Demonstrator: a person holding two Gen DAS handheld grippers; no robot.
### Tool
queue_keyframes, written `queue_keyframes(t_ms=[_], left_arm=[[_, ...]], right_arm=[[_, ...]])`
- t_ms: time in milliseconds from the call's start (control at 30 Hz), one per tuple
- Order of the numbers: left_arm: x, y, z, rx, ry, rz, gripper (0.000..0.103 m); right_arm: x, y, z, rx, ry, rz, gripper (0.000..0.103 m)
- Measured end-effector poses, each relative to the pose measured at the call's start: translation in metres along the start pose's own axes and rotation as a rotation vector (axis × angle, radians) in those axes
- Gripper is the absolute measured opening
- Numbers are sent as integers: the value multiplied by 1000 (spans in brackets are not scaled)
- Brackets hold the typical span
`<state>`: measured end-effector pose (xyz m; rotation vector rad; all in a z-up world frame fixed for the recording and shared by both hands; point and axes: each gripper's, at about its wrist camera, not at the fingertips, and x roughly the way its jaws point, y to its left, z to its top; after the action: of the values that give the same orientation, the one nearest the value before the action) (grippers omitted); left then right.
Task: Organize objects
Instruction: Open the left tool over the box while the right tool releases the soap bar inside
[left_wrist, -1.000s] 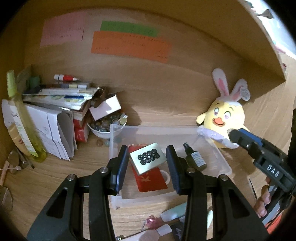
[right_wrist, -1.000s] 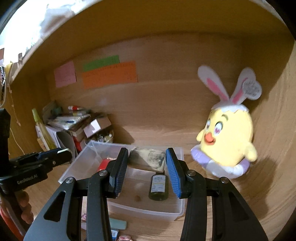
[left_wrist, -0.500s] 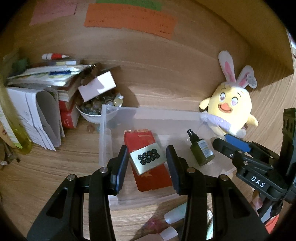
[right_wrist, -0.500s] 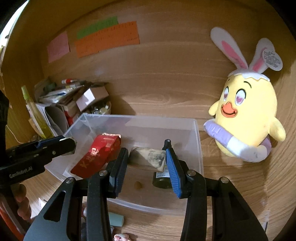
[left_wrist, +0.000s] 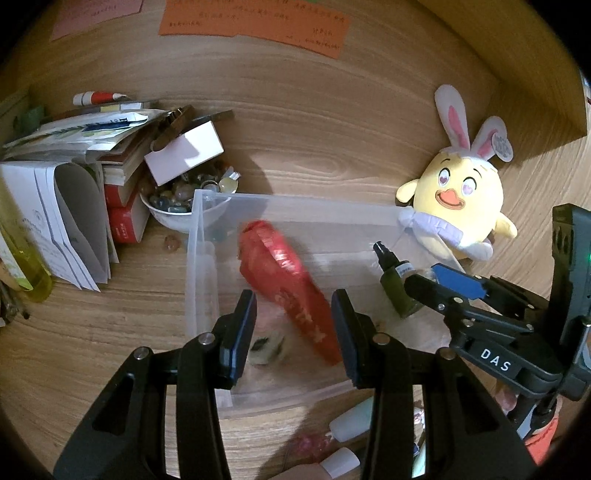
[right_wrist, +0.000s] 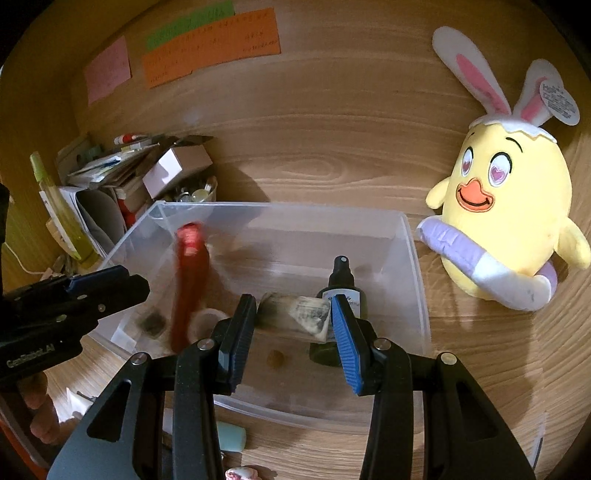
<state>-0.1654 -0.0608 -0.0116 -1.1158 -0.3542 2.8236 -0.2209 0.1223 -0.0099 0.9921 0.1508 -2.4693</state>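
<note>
A clear plastic bin stands on the wooden desk. My left gripper is open and empty above the bin's near left part. Below it a small pale tile with black dots is blurred on the bin floor, beside a red packet that is blurred in motion. A dark green spray bottle lies in the bin's right part. My right gripper is shut on a folded printed packet over the bin.
A yellow bunny-eared plush chick sits right of the bin. A bowl of pebbles, a white box and stacked books and papers stand at the left. Small bottles and tubes lie in front of the bin.
My left gripper has let go of the dotted tile, which has dropped into the bin. The red packet has been knocked and is moving. Both grippers have moved lower over the bin.
</note>
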Motion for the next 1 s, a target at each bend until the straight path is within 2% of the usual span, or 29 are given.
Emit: queue_keyframes(t_ms=[200,467,533,600,733,800,867,1000], left_arm=[[-2,-1,0,8,-5,9,41],[-8,-1,1,19,-22,1,53],[-11,-2,1,22,-25,4,59],[-16,-4,0,30,-34,10,62],[-29,-7,-2,42,-54,14,67],[-37,-8,-3,47,-64,23,70],[-45,-9,-6,53,-76,38,79],[-59,-11,-13,72,-87,53,80]], right_arm=[[5,3,-2,-15,18,-3,39],[9,10,-4,-56,35,-24,40],[9,11,-4,-58,37,-20,48],[7,10,-4,-53,30,-20,62],[-3,9,-2,-49,4,-21,65],[-12,9,-1,-48,-15,-16,70],[-22,9,-1,-41,-39,-14,75],[-43,10,-4,-34,-79,1,78]])
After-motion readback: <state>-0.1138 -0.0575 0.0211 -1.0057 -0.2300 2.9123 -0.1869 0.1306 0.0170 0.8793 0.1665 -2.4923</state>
